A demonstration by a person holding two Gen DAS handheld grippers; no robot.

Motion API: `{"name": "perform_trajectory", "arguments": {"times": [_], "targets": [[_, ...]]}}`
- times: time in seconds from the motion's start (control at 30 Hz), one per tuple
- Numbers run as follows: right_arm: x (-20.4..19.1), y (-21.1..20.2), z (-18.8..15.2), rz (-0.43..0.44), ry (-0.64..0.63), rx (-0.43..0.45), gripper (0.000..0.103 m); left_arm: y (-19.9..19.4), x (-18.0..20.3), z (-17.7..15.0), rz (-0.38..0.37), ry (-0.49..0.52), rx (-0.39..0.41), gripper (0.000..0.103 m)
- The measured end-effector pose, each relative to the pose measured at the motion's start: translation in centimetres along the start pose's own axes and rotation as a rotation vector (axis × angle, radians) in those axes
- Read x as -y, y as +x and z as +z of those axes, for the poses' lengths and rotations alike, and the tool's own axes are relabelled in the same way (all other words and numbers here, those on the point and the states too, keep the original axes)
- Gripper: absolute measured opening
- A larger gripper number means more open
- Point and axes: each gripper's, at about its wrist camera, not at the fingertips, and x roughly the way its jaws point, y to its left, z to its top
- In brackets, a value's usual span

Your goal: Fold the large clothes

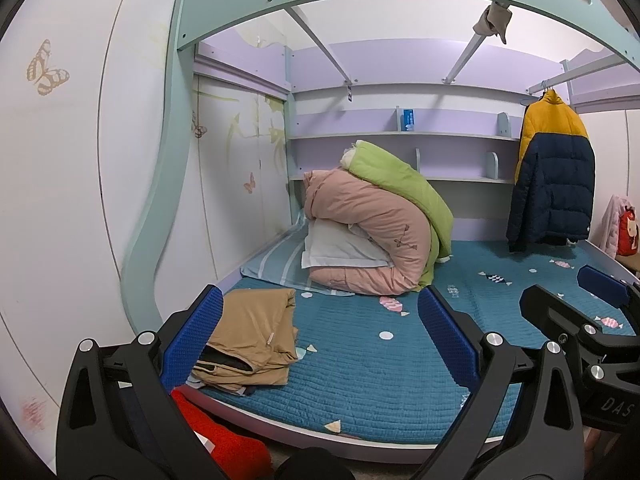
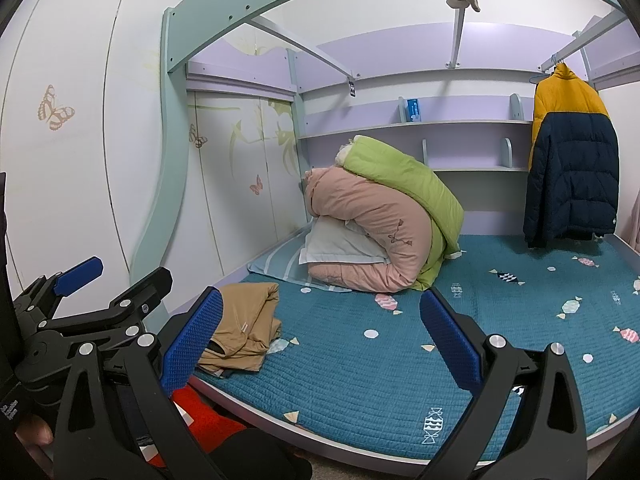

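Observation:
A tan garment (image 1: 252, 340) (image 2: 244, 328) lies folded on the front-left corner of the teal bed (image 1: 360, 380) (image 2: 360, 380), on top of darker folded cloth. My left gripper (image 1: 320, 332) hovers in front of the bed's edge, open and holding nothing; the tan garment shows just inside its left pad. My right gripper (image 2: 322, 332) is beside it to the right, also open and holding nothing. Each appears in the other's view: right gripper (image 1: 564, 292), left gripper (image 2: 120, 276). A yellow and navy puffer jacket (image 1: 556, 176) (image 2: 572, 160) hangs from a rail at the back right.
Rolled pink and green quilts (image 1: 380, 236) (image 2: 384, 224) with a white pillow sit at the back left of the bed. A red fuzzy item (image 1: 220, 436) (image 2: 208, 420) lies below the bed's front edge. Shelves line the back wall; a bunk frame runs overhead.

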Motion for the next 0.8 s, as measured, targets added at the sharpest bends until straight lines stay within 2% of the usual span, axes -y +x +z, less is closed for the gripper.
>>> {"name": "perform_trajectory", "arguments": {"times": [0.8], "targets": [[-0.04,0.14,-0.01,0.0,0.005,-0.007,0.095,-0.13,0.64,-0.24,0.013,-0.002,-0.002,0.098]]}}
